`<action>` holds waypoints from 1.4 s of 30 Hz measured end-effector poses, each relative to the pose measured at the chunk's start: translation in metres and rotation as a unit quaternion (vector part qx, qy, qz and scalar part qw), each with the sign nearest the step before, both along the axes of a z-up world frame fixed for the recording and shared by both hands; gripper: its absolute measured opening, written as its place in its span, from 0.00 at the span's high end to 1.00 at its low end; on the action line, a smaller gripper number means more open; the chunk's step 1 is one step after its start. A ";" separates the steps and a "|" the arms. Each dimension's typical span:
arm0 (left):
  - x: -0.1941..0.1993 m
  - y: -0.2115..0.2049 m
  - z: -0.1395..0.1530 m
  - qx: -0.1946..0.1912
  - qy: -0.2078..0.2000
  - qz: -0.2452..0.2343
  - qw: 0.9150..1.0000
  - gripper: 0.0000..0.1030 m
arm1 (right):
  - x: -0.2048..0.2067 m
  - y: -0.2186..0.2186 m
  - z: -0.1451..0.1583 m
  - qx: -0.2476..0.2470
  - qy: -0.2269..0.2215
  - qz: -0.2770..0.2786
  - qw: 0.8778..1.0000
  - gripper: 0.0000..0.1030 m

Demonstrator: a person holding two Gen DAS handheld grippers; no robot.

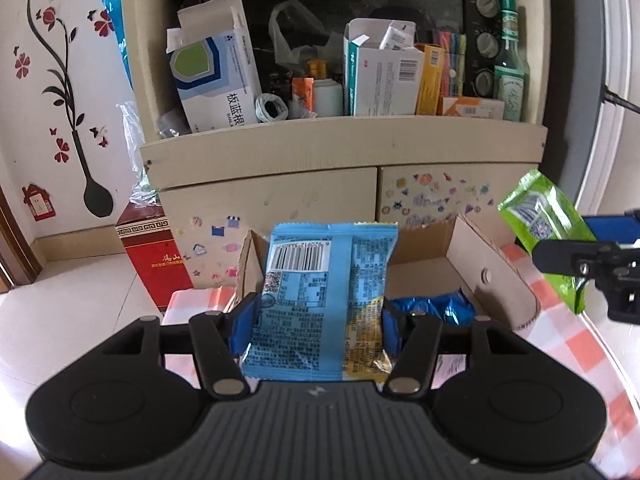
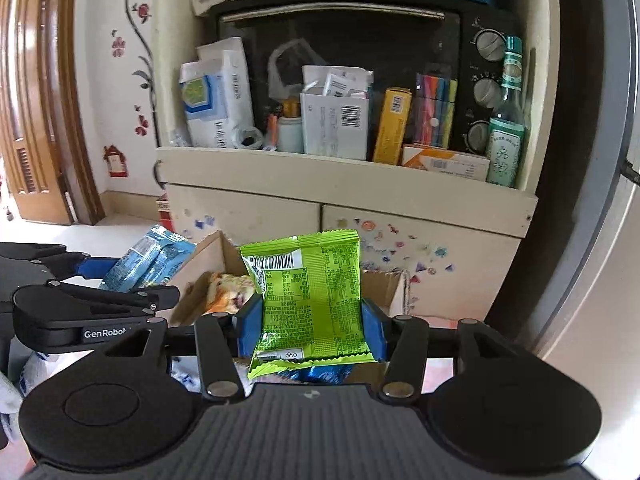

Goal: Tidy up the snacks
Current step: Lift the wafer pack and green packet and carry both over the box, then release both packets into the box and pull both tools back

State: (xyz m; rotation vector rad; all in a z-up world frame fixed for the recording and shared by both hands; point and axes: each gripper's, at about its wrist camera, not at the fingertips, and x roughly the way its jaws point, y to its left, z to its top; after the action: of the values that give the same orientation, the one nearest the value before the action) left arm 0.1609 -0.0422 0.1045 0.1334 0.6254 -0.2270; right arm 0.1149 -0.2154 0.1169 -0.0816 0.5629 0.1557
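In the left wrist view we see a checked tablecloth (image 1: pixel 560 344) before a cream cabinet (image 1: pixel 340 152) holding a black oven (image 1: pixel 360 12). Our left gripper (image 1: pixel 316 324) pinches a blue snack packet (image 1: pixel 320 300) upright between its blue pads, just in front of an open cardboard box (image 1: pixel 472 264).

In the right wrist view we see the same cabinet (image 2: pixel 340 196). Our right gripper (image 2: pixel 312 332) clamps a green snack packet (image 2: pixel 312 296) upright between its pads, above the box (image 2: pixel 200 280).

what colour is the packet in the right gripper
Lime green packet, clearest in the right wrist view.
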 end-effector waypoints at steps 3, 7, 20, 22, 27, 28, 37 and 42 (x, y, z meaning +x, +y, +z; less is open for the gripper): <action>0.014 -0.001 -0.004 -0.017 0.007 0.012 1.000 0.43 | 0.011 -0.007 -0.002 0.019 0.004 -0.015 1.000 0.44; 0.029 -0.007 -0.012 -0.016 0.013 0.016 1.000 0.43 | 0.024 -0.010 -0.009 0.028 0.011 -0.028 0.999 0.44; 0.041 -0.013 -0.022 -0.009 0.020 0.032 0.999 0.14 | 0.048 -0.016 -0.029 0.073 0.029 -0.054 0.995 0.22; 0.038 -0.009 -0.020 -0.009 0.024 0.032 0.999 0.13 | 0.046 -0.015 -0.027 0.070 0.030 -0.052 0.996 0.19; 0.024 0.001 -0.018 0.009 0.030 0.026 0.999 0.13 | 0.039 -0.014 -0.023 0.064 0.042 -0.030 0.997 0.16; 0.020 0.003 -0.018 0.014 0.031 0.025 0.999 0.13 | 0.037 -0.013 -0.023 0.061 0.044 -0.024 0.997 0.15; -0.015 0.025 -0.018 0.024 0.050 0.009 0.998 0.13 | 0.014 -0.003 -0.024 0.022 0.065 0.049 0.996 0.12; -0.040 0.031 -0.017 0.032 0.058 -0.011 0.998 0.12 | 0.004 0.002 -0.027 0.006 0.079 0.085 0.993 0.11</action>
State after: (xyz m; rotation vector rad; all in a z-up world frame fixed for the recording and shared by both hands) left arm 0.1207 -0.0113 0.0875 0.1896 0.7471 -0.2369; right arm 0.1184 -0.2139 0.0903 -0.1063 0.7129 0.3331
